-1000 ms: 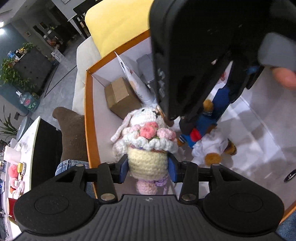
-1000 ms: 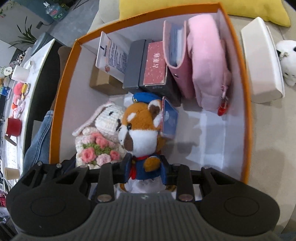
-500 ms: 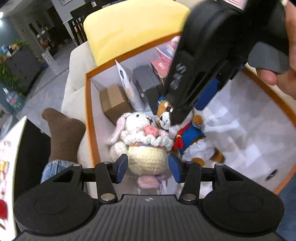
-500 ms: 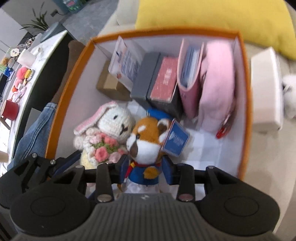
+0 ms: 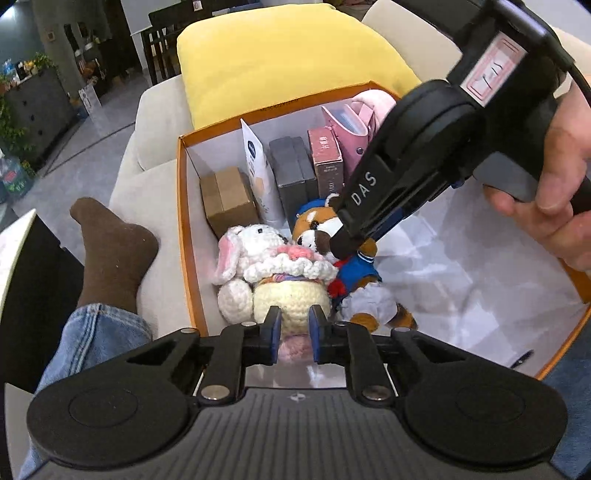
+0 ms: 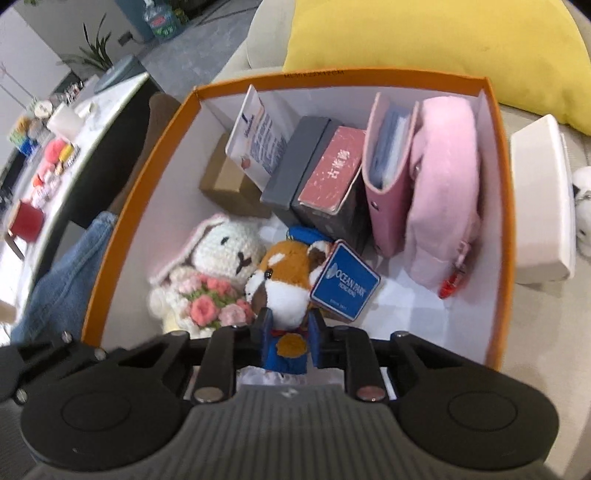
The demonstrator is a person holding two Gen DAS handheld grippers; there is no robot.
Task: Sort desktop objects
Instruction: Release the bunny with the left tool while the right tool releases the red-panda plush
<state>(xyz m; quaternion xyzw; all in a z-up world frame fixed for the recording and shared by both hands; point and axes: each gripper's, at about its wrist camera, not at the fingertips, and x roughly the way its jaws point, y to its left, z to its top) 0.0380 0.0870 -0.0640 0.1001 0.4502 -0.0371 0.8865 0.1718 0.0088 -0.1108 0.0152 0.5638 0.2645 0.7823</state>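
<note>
two tools clenched on two soft toys inside the orange box

while both toys stand side by side on the white floor of the orange-rimmed cardboard box (image 5: 180, 206), each tool has just been closing around one of them. the left tool (image 5: 293, 334) pinches the pale yellow base of the white crocheted rabbit with a pink flower bouquet (image 5: 255, 254), its blue pads pressed into the yarn on either side. the right tool (image 6: 287, 341) is clenched on the blue-jacketed body of the brown and white plush red panda in a blue cap (image 6: 286, 275), whose head rises just ahead of its fingers. seen from the left tool, the right tool's black body crosses from the upper right, gripped by a person's hand (image 5: 557, 192), and its tip meets the panda just right of the rabbit.

ahead of the right tool, a square blue tag printed "ocean park" (image 6: 344, 284) sits against the panda's right side. beyond the toys, a row stands along the far wall: a small brown carton (image 6: 225, 182), a white leaflet (image 6: 258, 138), a grey box (image 6: 295, 166), a red-topped dark box (image 6: 330, 173), a pink binder (image 6: 388, 173) and a fluffy pink pouch (image 6: 443, 184). outside the box to the right lies a white case (image 6: 541, 199); behind it a yellow cushion (image 6: 424, 33). left of the left tool are a brown sock (image 5: 114, 247) and a denim leg (image 5: 96, 336).
</note>
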